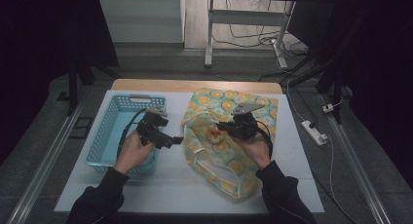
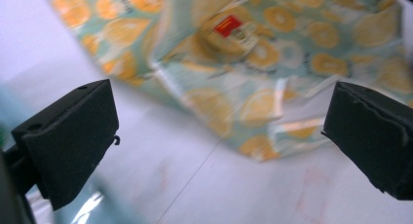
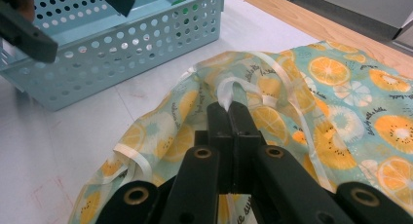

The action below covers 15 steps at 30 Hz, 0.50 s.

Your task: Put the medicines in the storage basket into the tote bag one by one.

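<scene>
A: Left hand-held gripper (image 1: 168, 140) sits over the blue basket (image 1: 109, 131) near the bench's left edge, jaws wide apart, nothing between them.

B: And the fruit-print bag (image 1: 226, 136)?

A: Mid-bench toward the right edge, lying crumpled. Thin, floppy, probably light and a bit slick. Right hand-held gripper (image 3: 229, 109) is clamped on its ribbon handle (image 3: 234, 87), likely the best hold.
</scene>
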Tool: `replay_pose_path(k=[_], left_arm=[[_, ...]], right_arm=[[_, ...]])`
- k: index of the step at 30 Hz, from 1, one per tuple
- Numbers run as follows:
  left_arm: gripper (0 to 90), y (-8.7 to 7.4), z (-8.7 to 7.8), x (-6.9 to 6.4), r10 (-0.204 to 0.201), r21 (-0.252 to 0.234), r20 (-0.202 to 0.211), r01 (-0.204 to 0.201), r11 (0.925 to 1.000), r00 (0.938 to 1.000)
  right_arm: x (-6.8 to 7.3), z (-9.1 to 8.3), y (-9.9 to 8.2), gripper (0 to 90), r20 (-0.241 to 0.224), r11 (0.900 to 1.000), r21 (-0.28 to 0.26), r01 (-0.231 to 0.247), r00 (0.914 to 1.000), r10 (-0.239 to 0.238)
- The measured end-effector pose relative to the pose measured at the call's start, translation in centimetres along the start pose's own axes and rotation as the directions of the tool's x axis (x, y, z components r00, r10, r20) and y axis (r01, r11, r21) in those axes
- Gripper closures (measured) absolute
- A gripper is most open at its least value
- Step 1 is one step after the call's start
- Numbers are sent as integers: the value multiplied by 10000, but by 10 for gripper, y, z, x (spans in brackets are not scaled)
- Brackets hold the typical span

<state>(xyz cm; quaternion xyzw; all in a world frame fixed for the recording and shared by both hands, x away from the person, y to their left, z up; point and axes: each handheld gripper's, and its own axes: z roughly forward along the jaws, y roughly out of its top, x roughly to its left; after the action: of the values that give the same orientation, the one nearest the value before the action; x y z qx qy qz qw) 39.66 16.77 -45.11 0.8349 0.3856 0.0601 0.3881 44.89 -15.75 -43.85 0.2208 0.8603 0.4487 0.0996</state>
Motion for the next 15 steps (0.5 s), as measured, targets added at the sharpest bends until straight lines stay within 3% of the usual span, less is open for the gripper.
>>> replay_pose_path(k=[7,11,15], left_arm=[[0,-14,-17,16,-360,86,-801,368,9993,9961],[0,-21,-26,25,-634,52,-1008,642,9979,9929],[0,-28,-36,34,-860,84,-1460,882,9961,9855]], right_arm=[[0,0,0,900,-5,10000,-11,4,10000,-4],[0,0,0,900,-7,10000,-29,18,10000,-18],[1,0,0,900,-5,10000,-4,13,10000,-13]])
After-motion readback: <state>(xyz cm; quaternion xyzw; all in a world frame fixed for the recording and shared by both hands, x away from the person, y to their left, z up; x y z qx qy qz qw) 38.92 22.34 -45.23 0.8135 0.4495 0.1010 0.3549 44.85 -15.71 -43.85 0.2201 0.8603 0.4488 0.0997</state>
